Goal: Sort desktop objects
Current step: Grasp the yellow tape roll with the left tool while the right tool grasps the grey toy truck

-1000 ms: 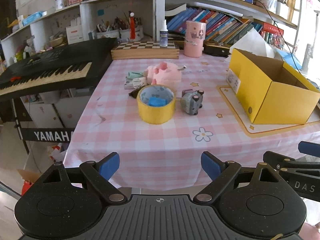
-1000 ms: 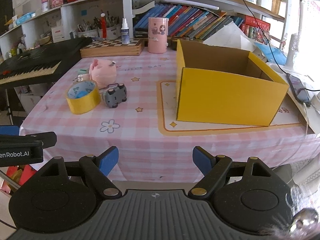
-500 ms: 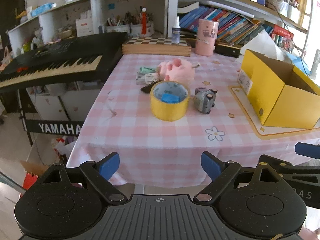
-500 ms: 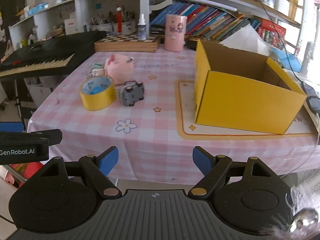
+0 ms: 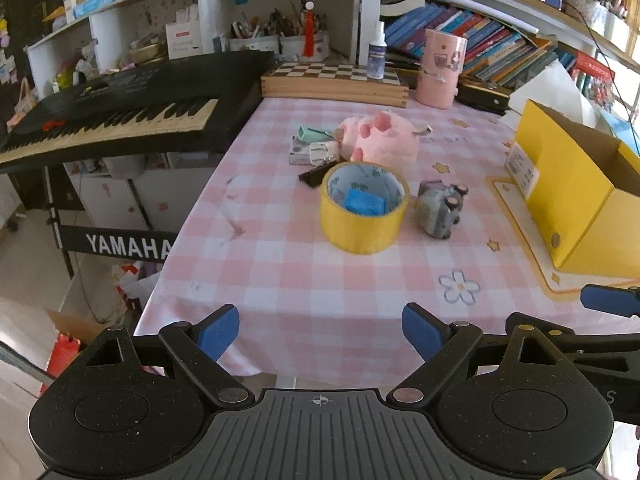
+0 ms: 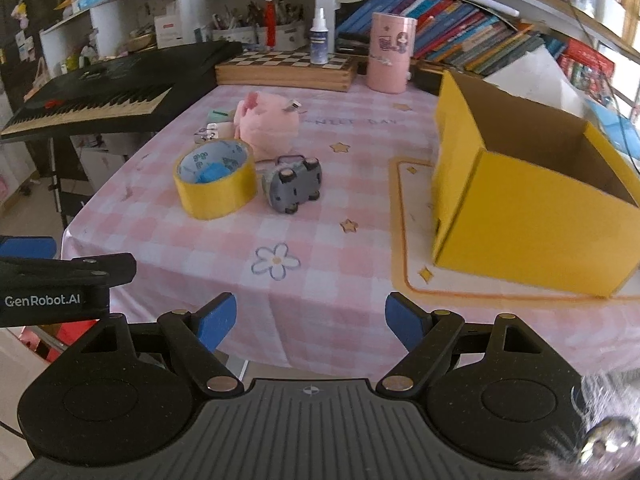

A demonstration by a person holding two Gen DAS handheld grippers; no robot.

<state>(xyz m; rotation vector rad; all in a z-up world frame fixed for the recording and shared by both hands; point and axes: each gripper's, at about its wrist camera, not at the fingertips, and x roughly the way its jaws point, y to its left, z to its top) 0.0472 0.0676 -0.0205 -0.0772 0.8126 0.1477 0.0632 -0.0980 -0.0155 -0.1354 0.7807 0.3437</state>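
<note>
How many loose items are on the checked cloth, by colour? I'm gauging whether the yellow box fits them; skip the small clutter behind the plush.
Yellow: 1, tape roll
Blue: 1, block inside the roll
Pink: 1, plush toy
Grey: 1, toy car
Total: 4

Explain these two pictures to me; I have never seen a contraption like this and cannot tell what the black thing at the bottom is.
The black shape at the bottom of each picture is a handheld gripper with two blue-tipped fingers. A person carries one in each hand, and a fisheye camera on each looks forward along its fingers. One picture comes from the left gripper, the other from the right gripper. Both are open and hold nothing.

Ahead is a table with a pink checked tablecloth. On it lie a roll of yellow tape with a small blue object inside its ring, a grey toy car on its side, a pink plush toy and some small packets. To the right stands an open yellow cardboard box, which looks empty where visible.
</note>
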